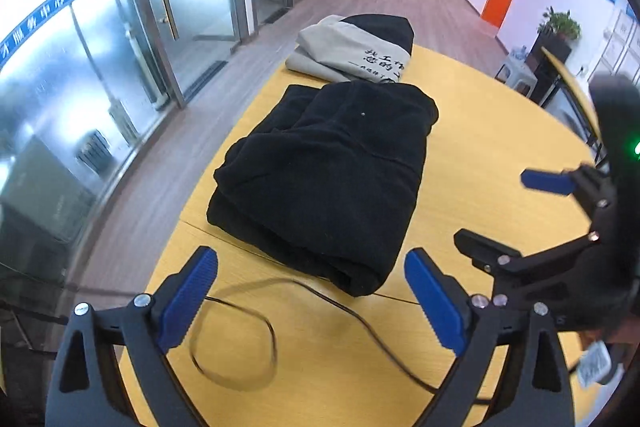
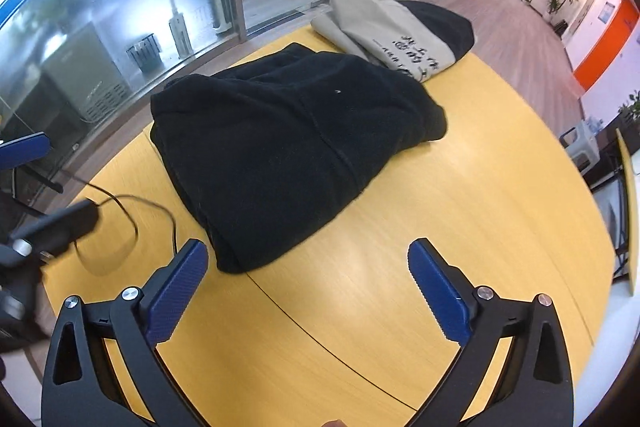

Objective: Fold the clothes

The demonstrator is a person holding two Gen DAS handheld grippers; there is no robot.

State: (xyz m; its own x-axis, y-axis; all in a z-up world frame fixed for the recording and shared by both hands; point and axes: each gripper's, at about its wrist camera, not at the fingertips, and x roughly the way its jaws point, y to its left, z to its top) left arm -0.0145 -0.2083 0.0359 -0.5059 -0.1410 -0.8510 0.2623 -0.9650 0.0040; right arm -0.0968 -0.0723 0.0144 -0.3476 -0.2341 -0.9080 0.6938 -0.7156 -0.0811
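A: left gripper (image 1: 311, 301) is wide open, nothing in it. A thin black cable (image 1: 240, 331) loops right between its jaws, folded black garment (image 1: 328, 179) just past the tips.

B: right gripper (image 2: 308, 291) gapes empty too, only bare yellow table (image 2: 460, 195) between its jaws. Garment sits ahead-left, grey printed garment (image 2: 384, 27) beyond.

Left gripper (image 1: 310, 301) and right gripper (image 2: 308, 291) hover side by side, jaws spread wide.

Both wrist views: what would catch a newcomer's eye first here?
The folded black garment lying mid-table on the yellow table. Beyond it, at the far edge, a grey-and-black garment with printed text. Near the camera, the blue-padded left tool and right tool hang open, holding nothing.
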